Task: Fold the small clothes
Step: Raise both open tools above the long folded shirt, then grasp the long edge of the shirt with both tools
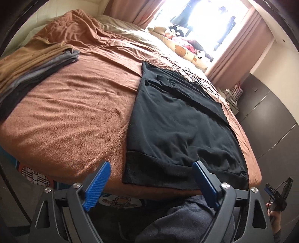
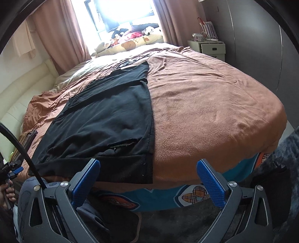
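Bedroom, bright window (image 2: 121, 11) washing out detail. Black garment (image 1: 179, 119) flat on brown blanket (image 1: 74, 112), hem at bed edge. Left gripper (image 1: 151, 179) and right gripper (image 2: 148, 179) spread, empty. Folded pile (image 1: 28, 74) partly cropped.

no readable text, labels or numbers anywhere.

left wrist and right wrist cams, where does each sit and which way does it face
Left wrist: on the left claw, looking down the bed at the black garment; open blue fingers, the right claw.
Right wrist: on the right claw, same direction; open fingers, the left claw.
Shared: garment, brown blanket, window.
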`<action>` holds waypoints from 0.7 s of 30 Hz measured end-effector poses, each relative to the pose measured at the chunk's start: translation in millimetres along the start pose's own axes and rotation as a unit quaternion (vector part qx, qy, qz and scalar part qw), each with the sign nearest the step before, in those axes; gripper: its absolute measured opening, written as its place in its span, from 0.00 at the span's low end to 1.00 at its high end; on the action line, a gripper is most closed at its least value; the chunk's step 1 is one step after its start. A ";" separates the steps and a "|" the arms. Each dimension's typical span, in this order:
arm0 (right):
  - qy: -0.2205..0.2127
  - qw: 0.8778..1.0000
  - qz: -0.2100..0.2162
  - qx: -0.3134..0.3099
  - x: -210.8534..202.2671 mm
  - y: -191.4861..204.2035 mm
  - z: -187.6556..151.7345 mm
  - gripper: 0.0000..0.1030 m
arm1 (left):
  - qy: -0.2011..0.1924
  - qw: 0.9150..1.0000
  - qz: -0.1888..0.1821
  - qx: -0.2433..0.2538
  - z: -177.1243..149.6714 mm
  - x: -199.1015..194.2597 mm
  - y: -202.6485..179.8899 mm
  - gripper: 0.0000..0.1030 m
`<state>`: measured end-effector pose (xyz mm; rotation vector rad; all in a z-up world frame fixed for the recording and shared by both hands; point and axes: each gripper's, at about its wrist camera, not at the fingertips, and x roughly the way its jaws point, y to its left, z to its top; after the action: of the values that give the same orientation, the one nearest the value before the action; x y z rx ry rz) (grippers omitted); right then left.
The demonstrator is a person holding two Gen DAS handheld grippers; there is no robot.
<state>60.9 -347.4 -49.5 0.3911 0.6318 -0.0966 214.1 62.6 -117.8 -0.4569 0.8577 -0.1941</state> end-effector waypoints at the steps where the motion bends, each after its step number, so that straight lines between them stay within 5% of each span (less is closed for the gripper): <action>1: 0.001 1.000 0.006 0.008 2.9 -2.8 0.3 0.99 | 0.008 1.000 0.000 -0.006 1.4 6.9 1.7 0.75; 4: 0.013 0.999 0.033 0.030 17.1 -13.3 3.8 0.83 | 0.022 0.999 -0.008 -0.022 6.4 24.6 8.1 0.64; 9: 0.029 0.995 0.062 0.072 37.7 -34.1 6.9 0.78 | 0.039 0.998 -0.018 -0.056 15.2 47.8 24.4 0.49; 15: 0.042 0.986 0.114 0.112 57.7 -52.9 6.6 0.78 | 0.055 0.994 -0.025 -0.093 21.1 67.5 41.9 0.48; 21: 0.060 0.975 0.164 0.141 80.5 -59.5 4.3 0.66 | 0.061 0.989 -0.057 -0.123 23.7 79.1 52.3 0.48</action>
<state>115.9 -401.5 -113.5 0.7761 0.6660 0.1551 282.3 89.0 -182.7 -0.7322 0.9809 -0.2244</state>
